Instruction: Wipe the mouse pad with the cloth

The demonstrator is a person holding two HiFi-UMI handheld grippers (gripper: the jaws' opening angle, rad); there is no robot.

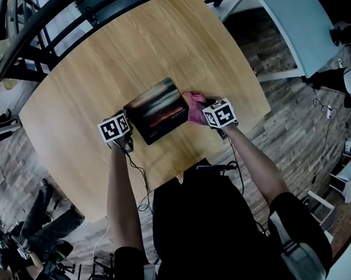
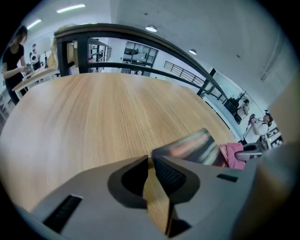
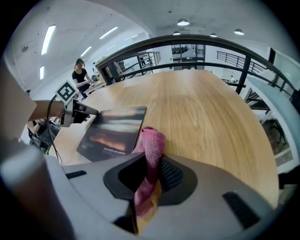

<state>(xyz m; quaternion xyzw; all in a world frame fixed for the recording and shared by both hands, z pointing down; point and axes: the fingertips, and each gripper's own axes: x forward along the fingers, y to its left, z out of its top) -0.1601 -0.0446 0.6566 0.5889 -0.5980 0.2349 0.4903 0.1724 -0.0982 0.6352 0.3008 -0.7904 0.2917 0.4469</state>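
Mouse pad, dark with a reddish print, lay near the middle of the round wooden table, one corner turned toward the person. Right gripper was clamped on a folded pink cloth, which stood up between its jaws and reached past their tips; in the head view the cloth sat at the pad's right-hand edge, touching it or just over it. Left gripper had its jaws a narrow slit apart with only bare wood showing between them, so it gripped nothing; its tips were at or just beside the pad's near left corner, and whether they pressed on the pad could not be told. Judged from this layout, the step in hand was a wiping stroke at the right edge. To do it well, the cloth's free end, not the hard jaw tips, should meet the surface; strokes should run across the pad toward the left gripper in overlapping passes; pressure should be light enough that the pad neither slides nor buckles; and the left gripper should pin the corner to hold the pad in place
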